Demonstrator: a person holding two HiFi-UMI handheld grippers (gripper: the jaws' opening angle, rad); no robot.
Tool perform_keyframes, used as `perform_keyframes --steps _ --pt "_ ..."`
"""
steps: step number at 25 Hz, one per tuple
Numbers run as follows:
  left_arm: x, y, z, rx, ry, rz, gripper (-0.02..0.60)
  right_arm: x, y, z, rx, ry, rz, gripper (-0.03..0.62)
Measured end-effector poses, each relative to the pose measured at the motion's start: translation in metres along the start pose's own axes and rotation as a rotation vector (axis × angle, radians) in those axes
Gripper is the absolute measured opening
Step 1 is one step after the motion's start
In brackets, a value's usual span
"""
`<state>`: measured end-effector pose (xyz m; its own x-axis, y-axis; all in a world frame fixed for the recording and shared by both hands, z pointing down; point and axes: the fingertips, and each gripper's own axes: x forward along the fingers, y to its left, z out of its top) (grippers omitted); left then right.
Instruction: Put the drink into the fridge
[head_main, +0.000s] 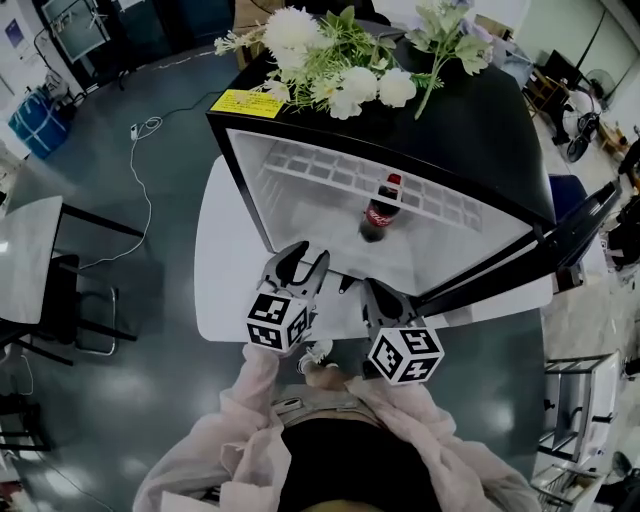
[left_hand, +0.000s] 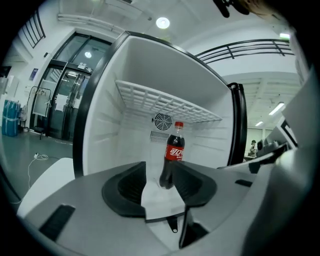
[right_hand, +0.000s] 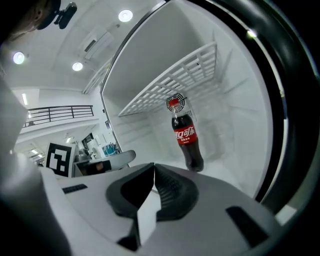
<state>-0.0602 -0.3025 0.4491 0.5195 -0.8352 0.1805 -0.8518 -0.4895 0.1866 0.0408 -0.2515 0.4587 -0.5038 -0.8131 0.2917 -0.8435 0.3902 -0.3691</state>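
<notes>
A cola bottle (head_main: 380, 208) with a red cap and red label stands upright on the floor of the open black mini fridge (head_main: 480, 130), under its white wire shelf (head_main: 340, 175). My left gripper (head_main: 303, 258) hovers in front of the fridge opening. Its jaws stand apart with nothing between them, and the bottle (left_hand: 174, 150) stands beyond them, inside the fridge. My right gripper (head_main: 372, 288) is beside it, slightly lower, with its jaws touching and holding nothing. In the right gripper view the bottle (right_hand: 186, 135) stands ahead and right of that gripper (right_hand: 154, 166).
The fridge stands on a white table (head_main: 225, 270), its door (head_main: 580, 230) swung open to the right. White artificial flowers (head_main: 340, 60) lie on the fridge top. A chair (head_main: 60, 290) and a floor cable (head_main: 140, 190) are at the left.
</notes>
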Motion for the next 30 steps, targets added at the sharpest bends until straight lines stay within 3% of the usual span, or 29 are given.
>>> perform_keyframes --steps 9,14,20,30 --pt "-0.036 0.03 0.013 -0.038 -0.03 0.091 0.054 0.019 0.016 0.022 -0.012 -0.021 0.05 0.014" --pt "-0.063 0.056 0.019 -0.034 -0.047 0.164 0.028 0.03 0.016 0.03 -0.12 -0.03 0.03 0.014" --pt "-0.089 0.078 0.02 -0.044 -0.02 0.243 0.014 0.04 0.02 0.042 -0.152 -0.054 0.05 0.012" --pt "-0.096 0.091 0.023 -0.011 0.0 0.285 0.011 0.048 0.016 0.048 -0.239 -0.06 0.063 0.011"
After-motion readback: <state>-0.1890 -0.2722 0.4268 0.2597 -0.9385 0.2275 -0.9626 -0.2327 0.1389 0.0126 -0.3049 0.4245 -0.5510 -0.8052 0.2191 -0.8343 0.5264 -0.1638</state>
